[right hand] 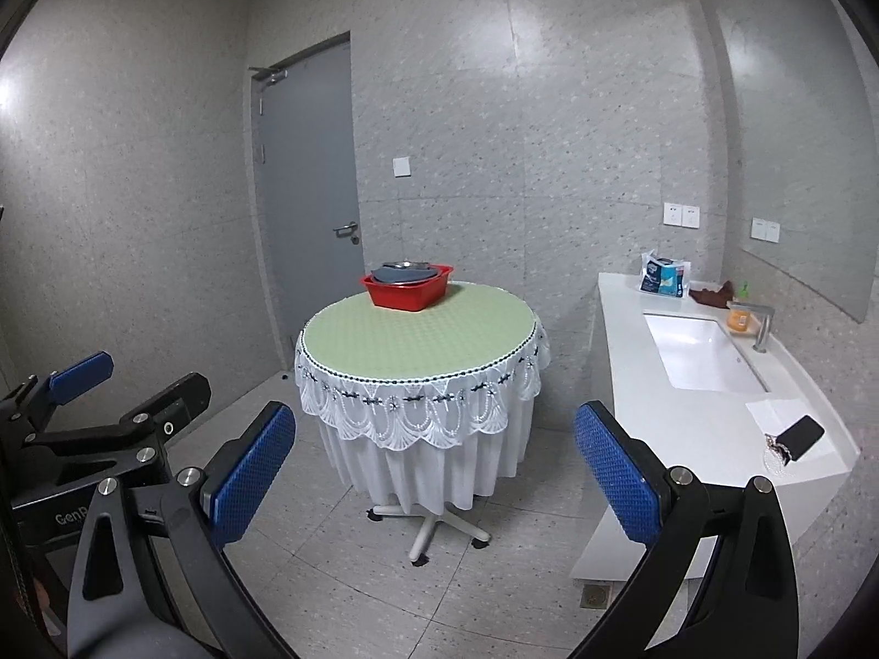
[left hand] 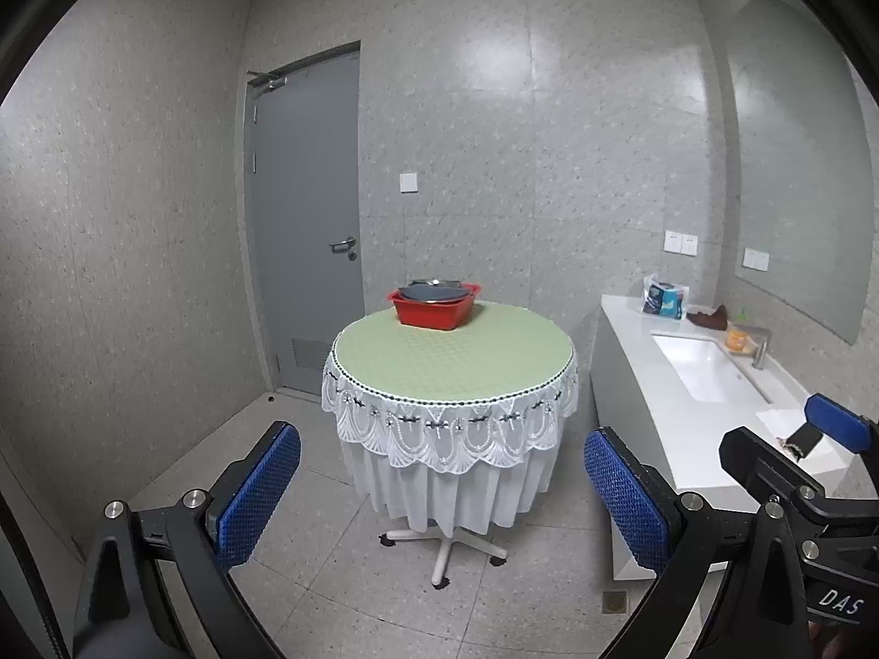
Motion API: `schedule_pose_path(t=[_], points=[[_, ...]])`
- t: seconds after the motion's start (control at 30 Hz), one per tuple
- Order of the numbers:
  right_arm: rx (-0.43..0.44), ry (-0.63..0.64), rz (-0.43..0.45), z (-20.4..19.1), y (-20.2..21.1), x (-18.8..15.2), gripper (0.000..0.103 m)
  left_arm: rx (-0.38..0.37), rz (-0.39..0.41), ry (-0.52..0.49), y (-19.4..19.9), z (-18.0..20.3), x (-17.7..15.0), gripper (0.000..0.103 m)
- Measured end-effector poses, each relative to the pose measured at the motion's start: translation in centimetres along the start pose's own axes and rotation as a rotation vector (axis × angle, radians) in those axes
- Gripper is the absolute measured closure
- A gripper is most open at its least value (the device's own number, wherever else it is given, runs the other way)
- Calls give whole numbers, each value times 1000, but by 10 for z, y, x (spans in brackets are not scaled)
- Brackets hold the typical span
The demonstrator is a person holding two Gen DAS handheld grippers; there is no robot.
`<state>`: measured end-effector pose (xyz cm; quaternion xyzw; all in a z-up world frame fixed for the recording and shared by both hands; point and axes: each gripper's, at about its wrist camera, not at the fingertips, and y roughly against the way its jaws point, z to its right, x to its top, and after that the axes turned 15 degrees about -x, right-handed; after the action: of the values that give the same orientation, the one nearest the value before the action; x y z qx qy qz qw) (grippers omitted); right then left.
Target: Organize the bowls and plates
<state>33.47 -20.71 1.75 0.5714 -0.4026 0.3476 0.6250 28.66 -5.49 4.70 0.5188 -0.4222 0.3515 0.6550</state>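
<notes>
Blue ribbed pads are seen spread wide on the left gripper [left hand: 442,489], with nothing held between them; the right gripper [right hand: 434,472] is likewise fully parted and empty. Each tool is caught at the edge of the other's view, side by side and apart.

Straight ahead of both grippers, well beyond the fingertips, a round table [left hand: 450,362] is set, covered by a pale green cloth with a white lace skirt. At its far edge, seen between the fingers in both views, a red plastic basin [left hand: 435,308] is placed, and the dishes [left hand: 434,291] are stacked inside it: a dark grey plate or shallow bowl and, behind it, something with a metallic rim. Off to the right of the grippers a white vanity counter [right hand: 714,417] with a sunken sink [right hand: 700,351] is found, and on it a dark pouch [right hand: 802,436], an orange bottle and a wrapped packet.

The dishes are judged stiff, smooth and probably slippery; if ceramic, they would be breakable and fairly heavy for their thickness, while the metal piece would be lighter. A hold across a rim, one pad over and one under the lip, is judged safest. The basin looks light and slightly flexible, best taken by its flared rim.

How many dishes are nested cannot be told: the basin wall hides their lower parts, and at this range plates cannot be separated from bowls. The table's pedestal is mostly masked by the skirt.
</notes>
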Motion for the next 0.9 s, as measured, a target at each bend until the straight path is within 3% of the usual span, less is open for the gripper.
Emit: schedule_pose_path(t=[0.47,0.9], points=[[-13,-9,27,-4,14,-30,0,-6,33,-27,8,-20,-33,1],[-11,-7,30,-3,12,-34,0,2,52,-38,2,-31,-38,1]])
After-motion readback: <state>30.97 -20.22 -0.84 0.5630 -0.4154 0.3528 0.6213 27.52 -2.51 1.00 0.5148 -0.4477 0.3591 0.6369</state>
